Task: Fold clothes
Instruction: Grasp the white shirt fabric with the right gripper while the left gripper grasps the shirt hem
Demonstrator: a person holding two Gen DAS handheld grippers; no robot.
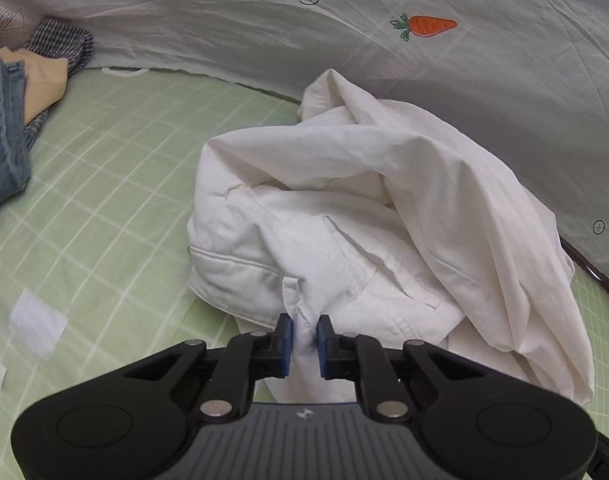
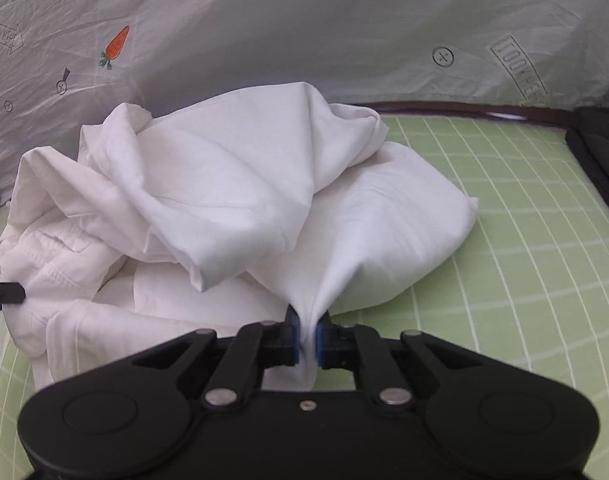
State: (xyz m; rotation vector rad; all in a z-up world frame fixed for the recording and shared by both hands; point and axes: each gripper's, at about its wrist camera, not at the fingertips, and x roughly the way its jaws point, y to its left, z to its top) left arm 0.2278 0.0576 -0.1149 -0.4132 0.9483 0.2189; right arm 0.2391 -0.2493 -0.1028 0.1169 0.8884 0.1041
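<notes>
Closest to my left camera, the left gripper (image 1: 304, 330) sits low and level, its blue pads (image 1: 287, 336) pinching a bunched bit of the white garment (image 1: 344, 208) at its near edge, by a stitched seam and what looks like a belt loop. To the left of that I see open green checked mat (image 1: 104, 184), with a small white label (image 1: 38, 326) lying on it near me and a pile of other clothes (image 1: 20, 92) at the far left edge: denim, tan cloth and a dark striped piece. The white garment lies crumpled in the middle of the mat, heaped up toward the far side where it meets the gray sheet (image 1: 224, 24) printed with a carrot (image 1: 426, 26). That sheet rises like a wall behind everything, so I have little room beyond the heap.

On my right camera, the right gripper (image 2: 308, 334) is also low and pointing straight ahead, its pads (image 2: 293, 332) pressed together on a gathered tuft of the same garment, which fans upward and away from the pinch. A dark tip of the other gripper shows at the far left edge of this view, touching the cloth. Right of the heap the mat is bare out to a dark border (image 2: 596, 148) along the right and far sides.
</notes>
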